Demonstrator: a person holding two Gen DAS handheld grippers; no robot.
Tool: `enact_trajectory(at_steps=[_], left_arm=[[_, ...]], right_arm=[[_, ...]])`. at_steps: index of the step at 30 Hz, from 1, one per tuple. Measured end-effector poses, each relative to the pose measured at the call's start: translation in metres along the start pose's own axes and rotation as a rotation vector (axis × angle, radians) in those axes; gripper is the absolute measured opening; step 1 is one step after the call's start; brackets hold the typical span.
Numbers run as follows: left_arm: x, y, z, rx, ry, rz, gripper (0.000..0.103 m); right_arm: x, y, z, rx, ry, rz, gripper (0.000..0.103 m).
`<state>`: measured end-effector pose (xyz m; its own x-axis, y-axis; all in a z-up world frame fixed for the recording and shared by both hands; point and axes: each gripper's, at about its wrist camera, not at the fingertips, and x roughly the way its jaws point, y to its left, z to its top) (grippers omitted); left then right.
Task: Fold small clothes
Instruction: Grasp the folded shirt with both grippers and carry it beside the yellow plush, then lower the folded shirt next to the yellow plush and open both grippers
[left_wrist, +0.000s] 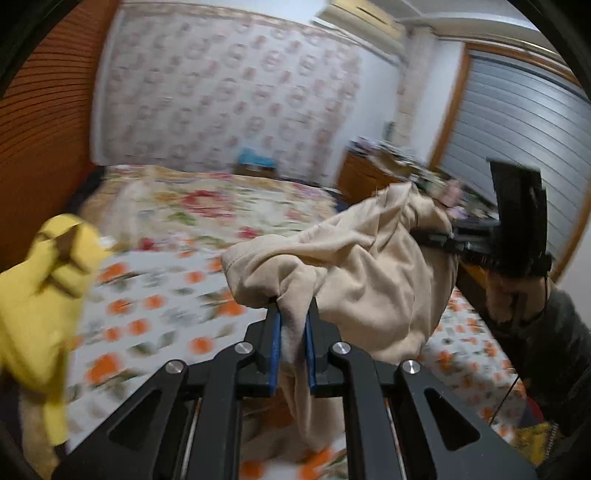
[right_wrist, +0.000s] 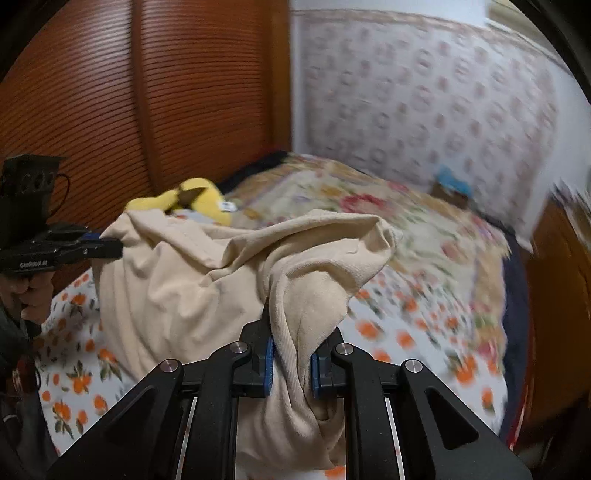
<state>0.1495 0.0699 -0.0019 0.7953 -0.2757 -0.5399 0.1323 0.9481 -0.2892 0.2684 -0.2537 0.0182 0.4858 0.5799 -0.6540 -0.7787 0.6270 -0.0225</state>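
A small beige garment (left_wrist: 354, 266) hangs bunched between both grippers, lifted off the bed. My left gripper (left_wrist: 293, 317) is shut on one edge of it, the cloth pinched between the blue pads and trailing down under them. In the right wrist view the same beige garment (right_wrist: 207, 273) spreads leftward from my right gripper (right_wrist: 291, 332), which is shut on a thick fold of it. The left gripper (right_wrist: 110, 245) shows there at the far left, gripping the cloth's other end. The right gripper (left_wrist: 436, 236) appears at the right in the left wrist view, its tip buried in the fabric.
The bed carries an orange-print sheet (right_wrist: 406, 332) and a floral blanket (left_wrist: 221, 199) farther back. A yellow plush toy (left_wrist: 40, 302) lies at the left; the yellow plush toy (right_wrist: 199, 199) sits behind the garment. A wooden louvred wardrobe (right_wrist: 147, 92) and a patterned wall (left_wrist: 229, 92) bound the bed.
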Motion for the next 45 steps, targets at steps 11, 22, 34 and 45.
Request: enact_trajectory(at_steps=[11, 22, 34, 45], left_arm=[[-0.026, 0.106, -0.055, -0.201, -0.008, 0.199, 0.009], [-0.03, 0.129, -0.087, -0.278, -0.001, 0.288, 0.01], [-0.043, 0.122, -0.083, -0.236, -0.005, 0.343, 0.035], [-0.06, 0.076, -0.06, -0.072, -0.056, 0.373, 0.048]], right_arm=[[0.143, 0.116, 0.108, -0.3, 0.042, 0.129, 0.012], [0.246, 0.172, 0.136, -0.361, 0.083, 0.219, 0.015], [0.224, 0.122, 0.133, -0.094, 0.047, 0.137, 0.041], [0.174, 0.101, 0.079, 0.025, 0.036, 0.073, 0.041]])
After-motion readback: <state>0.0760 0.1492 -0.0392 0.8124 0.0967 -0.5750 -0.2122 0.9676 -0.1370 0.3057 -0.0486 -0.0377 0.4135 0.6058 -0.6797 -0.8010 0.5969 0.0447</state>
